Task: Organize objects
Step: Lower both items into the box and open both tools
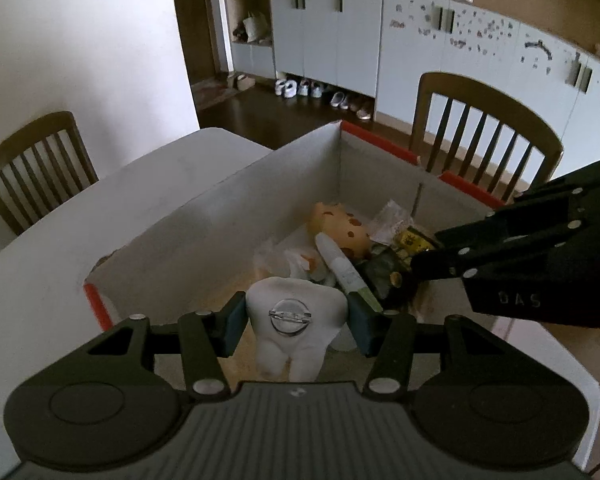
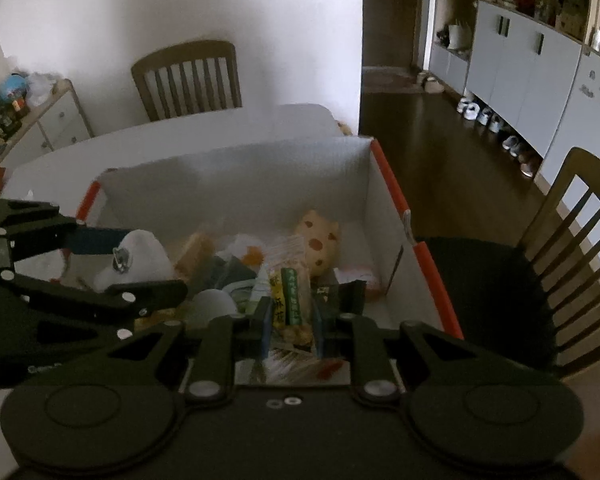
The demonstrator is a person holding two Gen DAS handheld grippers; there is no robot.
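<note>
My left gripper [image 1: 296, 320] is shut on a white tooth-shaped plush [image 1: 296, 332] with a round metal badge, holding it over the near end of a white cardboard box [image 1: 236, 208] with orange edges. The plush also shows in the right wrist view [image 2: 140, 260]. My right gripper [image 2: 290, 320] is shut on a clear snack packet with a green label [image 2: 290, 300], inside the same box. In the left wrist view the right gripper [image 1: 416, 268] reaches in from the right. A yellow spotted plush [image 1: 340, 228] and a white-and-green tube [image 1: 344, 272] lie in the box.
The box stands on a white table [image 1: 60, 248]. Wooden chairs stand at the left [image 1: 36, 164] and behind the box [image 1: 484, 132]. A black seat cushion [image 2: 488, 292] lies right of the box. Cabinets and shoes line the far wall [image 1: 328, 40].
</note>
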